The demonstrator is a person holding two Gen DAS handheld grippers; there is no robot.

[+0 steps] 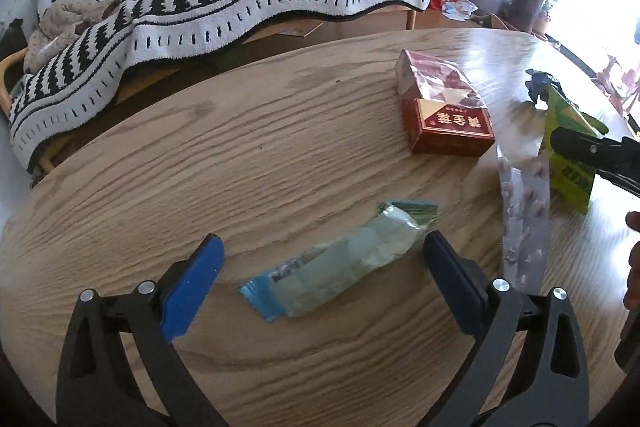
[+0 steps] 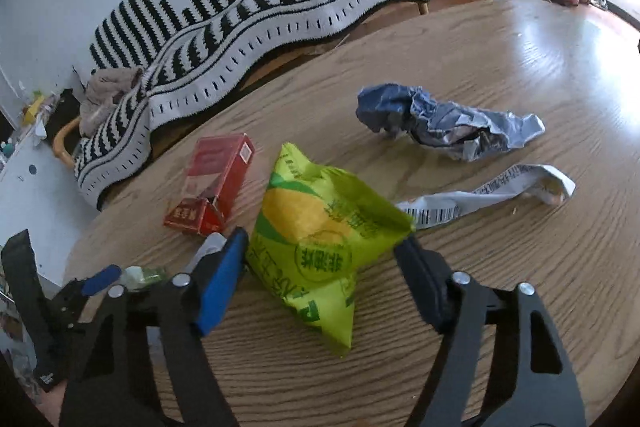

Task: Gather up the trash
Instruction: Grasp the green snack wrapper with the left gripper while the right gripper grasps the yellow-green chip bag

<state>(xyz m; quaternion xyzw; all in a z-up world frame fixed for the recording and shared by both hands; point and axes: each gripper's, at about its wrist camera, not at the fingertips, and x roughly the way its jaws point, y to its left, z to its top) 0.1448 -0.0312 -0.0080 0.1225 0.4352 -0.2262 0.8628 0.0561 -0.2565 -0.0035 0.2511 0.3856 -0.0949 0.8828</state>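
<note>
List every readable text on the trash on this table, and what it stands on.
"黄金叶", upside down in the left wrist view: red cigarette box.
Green Chinese print, too blurred to read: green snack bag.
Barcode and fine print, too small to read: white paper strip.
Pale green wrapper: nothing legible.

Round wooden table (image 1: 280, 155), light oak grain, glossy at far edge. Lying on it: pale green-blue wrapper (image 1: 340, 263); red cigarette box (image 1: 444, 111), on its side; silver blister strip (image 1: 524, 223); yellow-green snack bag (image 2: 324, 239); crumpled blue-grey paper (image 2: 440, 123); twisted white barcode label strip (image 2: 488, 195).
</note>
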